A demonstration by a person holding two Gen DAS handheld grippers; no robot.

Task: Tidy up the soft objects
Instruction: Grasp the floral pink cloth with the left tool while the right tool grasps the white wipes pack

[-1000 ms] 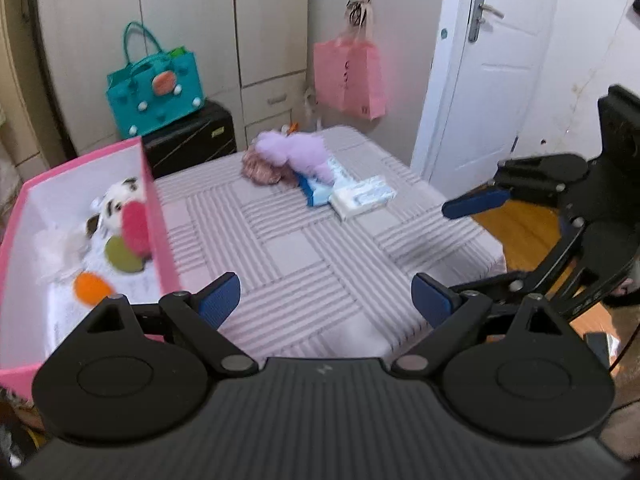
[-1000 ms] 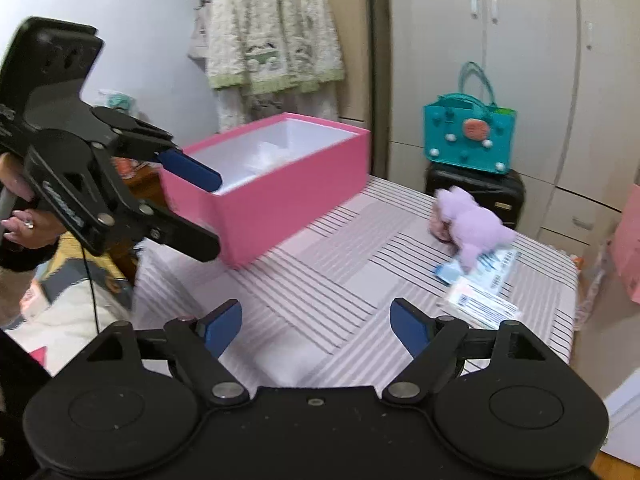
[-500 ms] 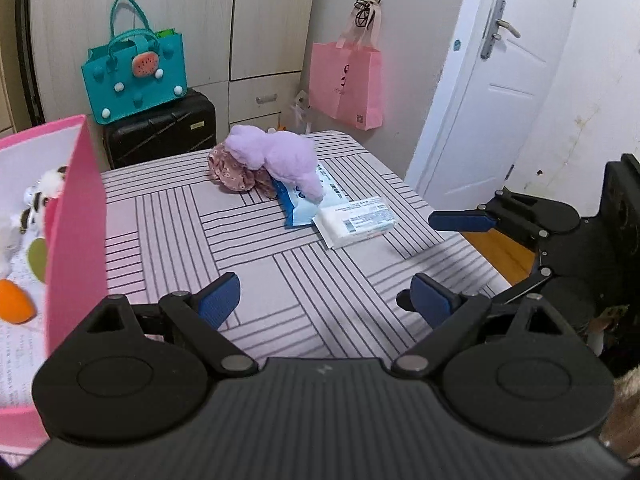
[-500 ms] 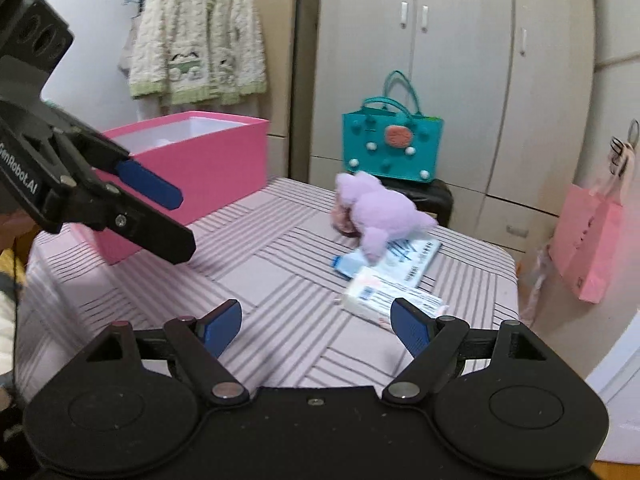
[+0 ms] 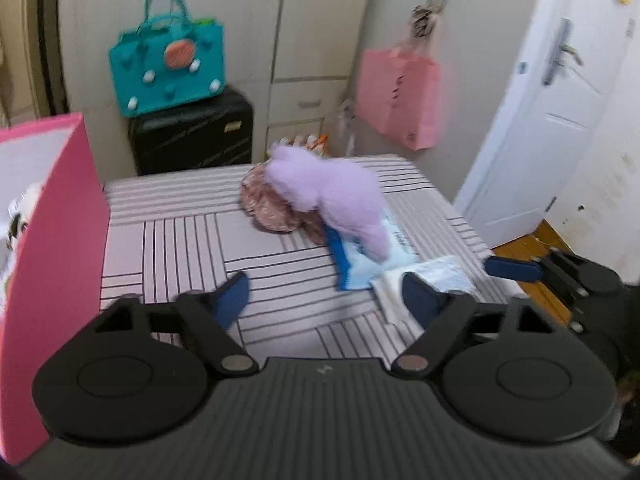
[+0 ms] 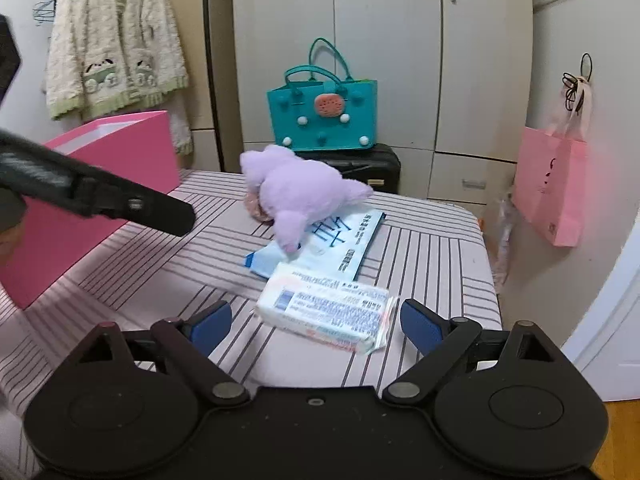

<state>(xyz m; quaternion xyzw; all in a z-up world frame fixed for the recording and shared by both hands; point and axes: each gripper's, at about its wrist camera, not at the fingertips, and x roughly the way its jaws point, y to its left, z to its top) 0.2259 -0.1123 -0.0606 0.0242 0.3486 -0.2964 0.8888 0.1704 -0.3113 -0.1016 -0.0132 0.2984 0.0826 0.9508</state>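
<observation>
The right gripper (image 6: 316,322) was opening, the white tissue pack (image 6: 326,306) just ahead between its fingers, untouched; the left gripper (image 5: 324,294) was closing on nothing, the purple plush (image 5: 332,192) lying farther ahead

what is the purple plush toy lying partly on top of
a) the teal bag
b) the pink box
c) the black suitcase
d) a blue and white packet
d: the purple plush toy lies on the striped table with one limb draped over the blue and white packet, well apart from the pink box.
</observation>
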